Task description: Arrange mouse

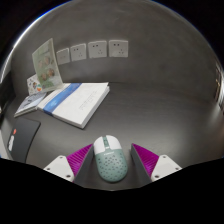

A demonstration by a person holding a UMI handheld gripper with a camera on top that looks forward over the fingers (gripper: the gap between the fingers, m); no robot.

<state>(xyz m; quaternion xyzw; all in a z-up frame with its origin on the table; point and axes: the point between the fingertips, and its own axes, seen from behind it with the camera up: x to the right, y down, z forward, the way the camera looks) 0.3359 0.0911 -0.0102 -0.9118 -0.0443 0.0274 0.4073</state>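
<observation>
The gripper [110,163] sits low over a dark grey desk [165,110], its two fingers spread fairly wide, and the mouse [110,160], a pale greenish-white one with a speckled shell, lies right between them on the desk surface. The magenta pads [78,159] flank it on the left and right; I can't quite tell whether either one touches the shell, but it looks like the mouse rests on the desk rather than being clamped. Just beyond the mouse, to the far left, lies an open book [72,100] with a blue edge, and farther left a colourful booklet [42,68] stands propped up. A dark flat thing [22,136] lies near the left finger. On the far wall there is a row of sockets [95,48]. The trouble I'd expect from here is the rounded, smooth shell: if the fingers close off-centre or too near its tapered nose, the mouse could squirt forward toward the book or twist sideways. Pushing it ahead carelessly would also nudge it into the book's near corner.
</observation>
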